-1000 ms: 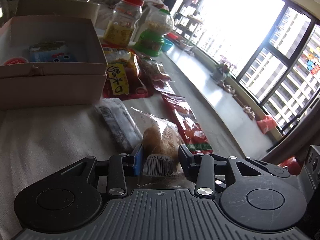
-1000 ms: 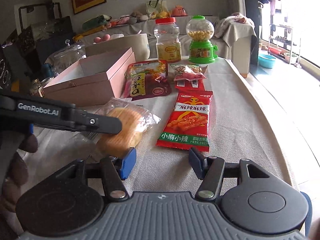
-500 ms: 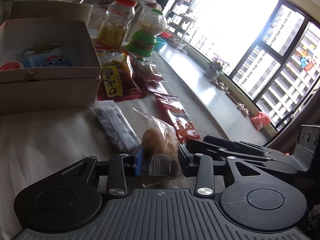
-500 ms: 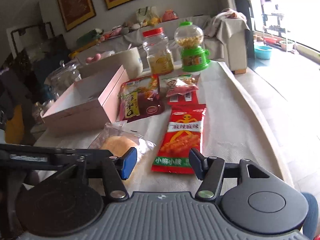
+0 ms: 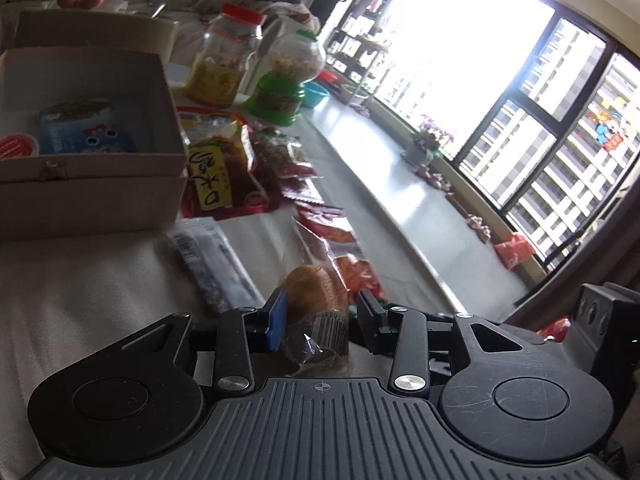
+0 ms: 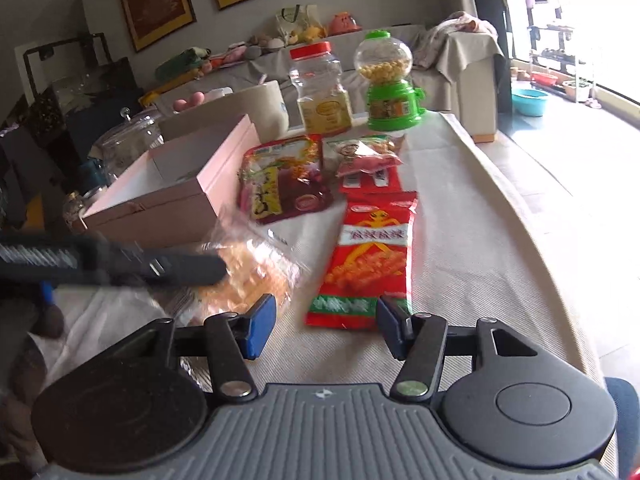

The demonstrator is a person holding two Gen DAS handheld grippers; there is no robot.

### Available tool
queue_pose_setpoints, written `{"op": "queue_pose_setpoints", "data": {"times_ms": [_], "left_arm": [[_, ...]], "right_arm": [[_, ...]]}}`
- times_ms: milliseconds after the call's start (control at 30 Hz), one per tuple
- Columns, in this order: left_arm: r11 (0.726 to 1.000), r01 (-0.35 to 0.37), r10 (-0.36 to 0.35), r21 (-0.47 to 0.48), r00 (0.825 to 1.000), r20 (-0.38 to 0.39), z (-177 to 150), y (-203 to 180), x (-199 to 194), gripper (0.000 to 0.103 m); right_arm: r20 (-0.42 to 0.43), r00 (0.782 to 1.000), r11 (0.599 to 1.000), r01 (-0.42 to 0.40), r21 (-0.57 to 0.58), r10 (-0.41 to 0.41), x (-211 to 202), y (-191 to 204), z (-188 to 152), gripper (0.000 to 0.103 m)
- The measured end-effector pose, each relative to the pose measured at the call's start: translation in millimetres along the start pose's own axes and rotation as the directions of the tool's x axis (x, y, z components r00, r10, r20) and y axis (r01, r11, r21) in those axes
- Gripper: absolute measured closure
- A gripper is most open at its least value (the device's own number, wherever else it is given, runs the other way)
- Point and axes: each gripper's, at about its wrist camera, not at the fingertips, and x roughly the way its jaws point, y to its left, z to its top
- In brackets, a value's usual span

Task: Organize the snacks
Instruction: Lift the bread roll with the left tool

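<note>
My left gripper [image 5: 320, 316] is shut on a clear-wrapped bread bun [image 5: 316, 292] and holds it off the table cloth. The same bun [image 6: 256, 276] shows in the right wrist view under the left gripper's finger [image 6: 176, 268]. My right gripper [image 6: 324, 328] is open and empty, just in front of a red spicy-strip packet [image 6: 368, 260]. An open pink box [image 5: 92, 160] at the left holds a blue packet [image 5: 80, 132] and a red-lidded cup [image 5: 16, 146]. A dark striped packet [image 5: 208, 260] lies in front of the box.
A red and yellow snack bag [image 6: 284, 180] and small red packets [image 6: 368, 164] lie mid-table. A red-lidded jar [image 6: 324, 92] and a green candy dispenser [image 6: 392, 88] stand at the back. A glass lidded jar [image 6: 128, 140] stands left of the box. The table edge runs along the right.
My left gripper has lifted the bun off the table and carried it up and toward the box. My right gripper has moved a little closer to the red packet and stays open.
</note>
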Motion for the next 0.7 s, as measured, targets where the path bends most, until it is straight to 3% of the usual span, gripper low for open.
{"op": "queue_pose_setpoints", "data": {"times_ms": [100, 200, 300, 467, 700], "left_arm": [[0.998, 0.039, -0.039, 0.057, 0.999, -0.001, 0, -17, -2, 0.061], [0.993, -0.021, 0.021, 0.114, 1.000, 0.005, -3, -27, 8, 0.061], [0.990, -0.091, 0.091, 0.110, 0.996, 0.011, -2, -23, 19, 0.061], [0.988, -0.110, 0.112, 0.109, 0.994, -0.016, -6, -14, 32, 0.059], [0.994, -0.069, 0.071, 0.088, 0.997, -0.016, -2, -15, 20, 0.059]], "right_arm": [[-0.005, 1.000, 1.000, 0.000, 0.005, 0.000, -6, -4, -7, 0.046], [0.002, 1.000, 1.000, 0.008, -0.002, -0.008, -9, -6, -12, 0.046], [0.006, 1.000, 1.000, 0.007, -0.003, -0.007, -9, -7, -12, 0.046], [0.013, 1.000, 1.000, 0.009, -0.013, -0.009, -9, -6, -13, 0.046], [0.015, 1.000, 1.000, 0.015, -0.017, -0.015, -10, -5, -14, 0.046]]}}
